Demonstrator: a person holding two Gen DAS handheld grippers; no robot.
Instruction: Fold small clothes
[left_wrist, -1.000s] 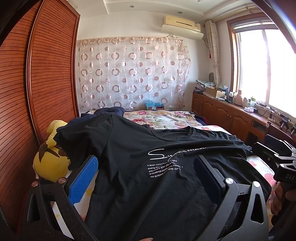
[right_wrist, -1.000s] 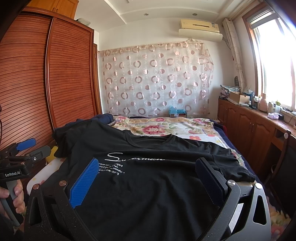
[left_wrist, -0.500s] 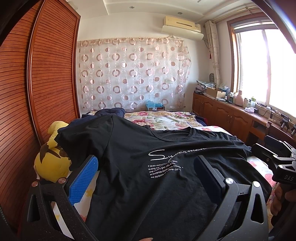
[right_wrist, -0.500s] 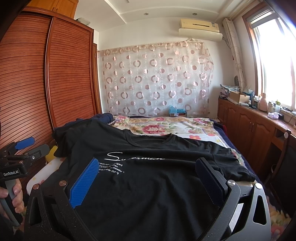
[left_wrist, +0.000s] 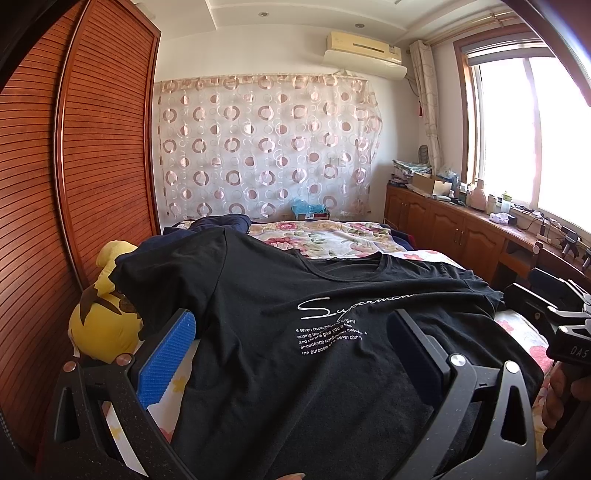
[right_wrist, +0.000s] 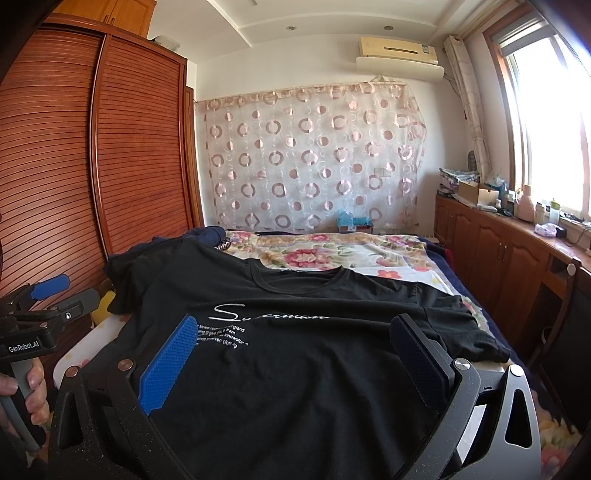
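black t-shirt (left_wrist: 295, 354) flat on bed, hem nearest, left gripper (left_wrist: 291, 325) and right gripper (right_wrist: 295, 332) released above it

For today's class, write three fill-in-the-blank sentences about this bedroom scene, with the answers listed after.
1. The T-shirt spread on the bed is ____ in colour.
2. Both the left gripper and the right gripper are ____.
3. The plush toy beside the T-shirt is ____ in colour.

Answers: black; open; yellow

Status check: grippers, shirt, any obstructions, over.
Left gripper open, empty, over shirt. Right gripper open, empty. Black T-shirt spread face-up on bed, unfolded. Yellow plush toy under shirt's left sleeve.
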